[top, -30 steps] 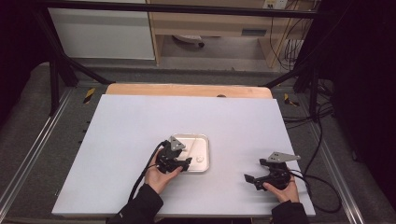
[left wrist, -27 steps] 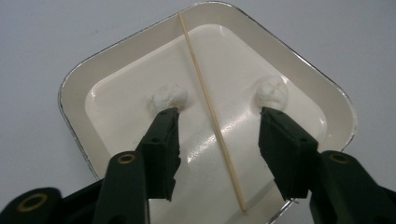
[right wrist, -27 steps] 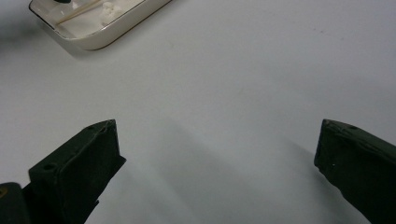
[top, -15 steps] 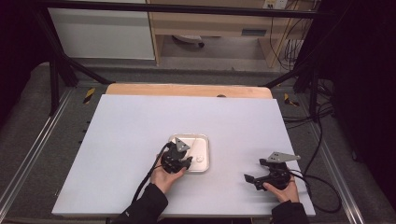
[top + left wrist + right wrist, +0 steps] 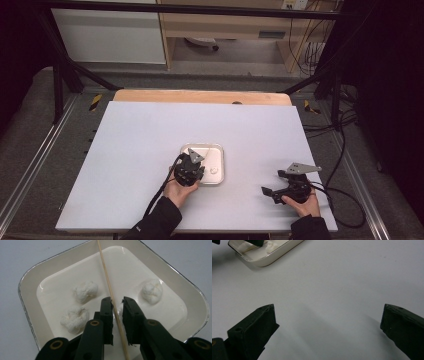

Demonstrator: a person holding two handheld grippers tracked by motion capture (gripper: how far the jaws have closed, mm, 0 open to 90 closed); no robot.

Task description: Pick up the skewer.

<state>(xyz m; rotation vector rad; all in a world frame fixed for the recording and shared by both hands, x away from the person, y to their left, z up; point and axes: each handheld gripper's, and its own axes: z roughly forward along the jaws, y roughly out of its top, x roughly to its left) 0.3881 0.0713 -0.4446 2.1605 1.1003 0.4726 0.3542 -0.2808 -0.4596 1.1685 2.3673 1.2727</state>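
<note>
Closing on the skewer (image 5: pixel 109 287), the left gripper (image 5: pixel 117 302) has it between barely parted jaws; we fear it slipping. Right gripper (image 5: pixel 328 325) jaws stand apart.

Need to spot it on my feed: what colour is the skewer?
Pale tan wood; the skewer shows best in the left gripper view.

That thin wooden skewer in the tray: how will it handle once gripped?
The skewer looks thin and long, so probably very light and somewhat bendy. Being round and smooth, it may pivot or slip between the left gripper jaws, which have just been closing around it. Likely snaps if squeezed sideways against the tray.
</note>
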